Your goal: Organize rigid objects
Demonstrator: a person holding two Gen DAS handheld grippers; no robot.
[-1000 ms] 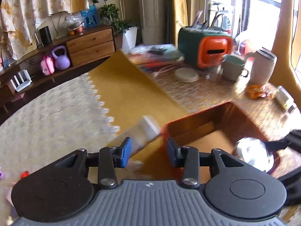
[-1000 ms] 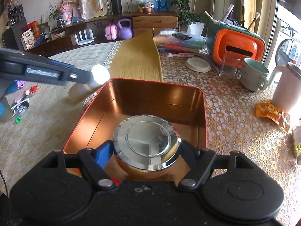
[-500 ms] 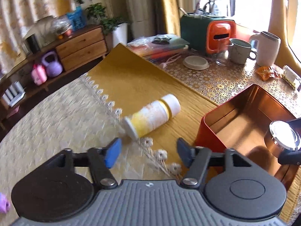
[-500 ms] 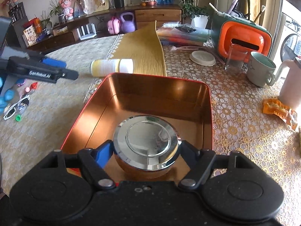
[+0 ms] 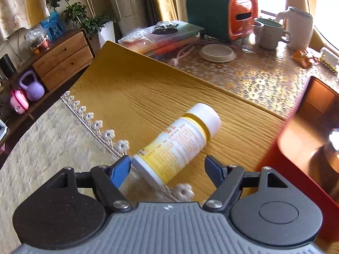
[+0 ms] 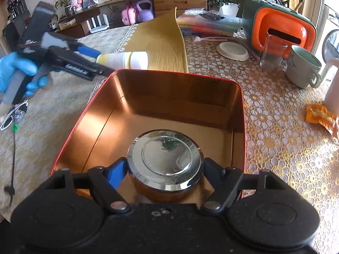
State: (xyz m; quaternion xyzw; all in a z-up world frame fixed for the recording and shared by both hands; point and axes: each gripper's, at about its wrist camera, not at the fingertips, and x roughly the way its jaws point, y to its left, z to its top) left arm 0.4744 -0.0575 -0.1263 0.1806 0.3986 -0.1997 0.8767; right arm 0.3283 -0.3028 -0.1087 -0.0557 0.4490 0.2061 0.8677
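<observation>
chrome shows on the round metal container [image 6: 165,160], which is clamped between the jaws of the right gripper [image 6: 164,170] above the floor of the red tin box [image 6: 239,114]. the yellow-and-white pill bottle [image 5: 177,142] is seen lying on its side on the yellow mat [image 5: 131,84], just beside the box. the left gripper [image 5: 167,168] is held wide, its jaws set on either side of the bottle's base without closing on it.

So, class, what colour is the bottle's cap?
White; the bottle cap shows best in the left wrist view.
</observation>
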